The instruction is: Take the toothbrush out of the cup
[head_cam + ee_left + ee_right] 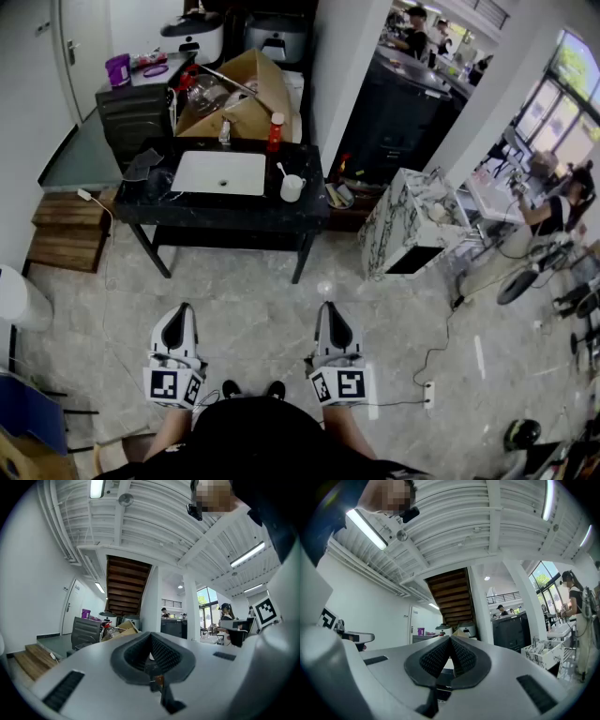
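A white cup point(292, 187) stands on the black table point(225, 214), just right of the white sink point(219, 172). A white toothbrush point(280, 170) sticks out of it, leaning left. Both grippers are held low in front of the person, well short of the table and over the floor. My left gripper point(182, 309) and my right gripper point(331, 307) point toward the table. In the left gripper view the left gripper point(151, 638) has its pads meeting with nothing between them. In the right gripper view the right gripper point(450, 640) is likewise shut and empty.
A red bottle point(275, 131) and a cardboard box point(239, 98) sit behind the sink. A marble-patterned cabinet point(403, 225) stands right of the table, wooden steps point(66, 230) to its left. A power strip point(428, 394) and cable lie on the floor at the right. People work at the far right.
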{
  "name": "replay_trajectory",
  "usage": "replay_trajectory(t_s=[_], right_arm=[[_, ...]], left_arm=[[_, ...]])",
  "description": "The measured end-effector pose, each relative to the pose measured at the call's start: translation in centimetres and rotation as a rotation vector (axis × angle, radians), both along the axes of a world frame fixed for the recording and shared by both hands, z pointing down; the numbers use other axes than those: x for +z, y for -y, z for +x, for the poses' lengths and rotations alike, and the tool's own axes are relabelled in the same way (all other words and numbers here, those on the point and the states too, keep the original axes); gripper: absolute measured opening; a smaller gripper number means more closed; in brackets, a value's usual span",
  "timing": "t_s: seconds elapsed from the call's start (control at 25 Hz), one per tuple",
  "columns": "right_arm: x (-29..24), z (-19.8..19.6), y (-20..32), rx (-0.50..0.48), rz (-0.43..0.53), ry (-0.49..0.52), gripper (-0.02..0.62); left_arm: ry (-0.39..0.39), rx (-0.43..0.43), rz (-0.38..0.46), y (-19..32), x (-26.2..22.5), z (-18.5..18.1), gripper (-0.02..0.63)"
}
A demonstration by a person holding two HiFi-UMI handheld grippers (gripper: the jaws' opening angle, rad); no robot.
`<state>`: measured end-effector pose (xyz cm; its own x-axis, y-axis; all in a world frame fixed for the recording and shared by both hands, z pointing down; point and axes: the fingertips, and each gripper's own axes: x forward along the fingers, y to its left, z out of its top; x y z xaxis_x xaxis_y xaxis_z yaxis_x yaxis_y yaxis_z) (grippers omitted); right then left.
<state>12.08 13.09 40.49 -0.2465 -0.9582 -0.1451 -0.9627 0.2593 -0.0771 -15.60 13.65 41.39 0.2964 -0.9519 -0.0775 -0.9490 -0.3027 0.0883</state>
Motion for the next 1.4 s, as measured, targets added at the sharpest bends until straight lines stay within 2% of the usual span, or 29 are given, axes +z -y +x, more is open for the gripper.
replay_trajectory(t_s=[1.4], right_arm=[[-0.10, 0.36, -0.13, 0.023, 0.000, 0.007, 0.039]], left_arm=[[0.010, -0.007, 0.011, 0.05, -0.62, -0.20, 0.005]])
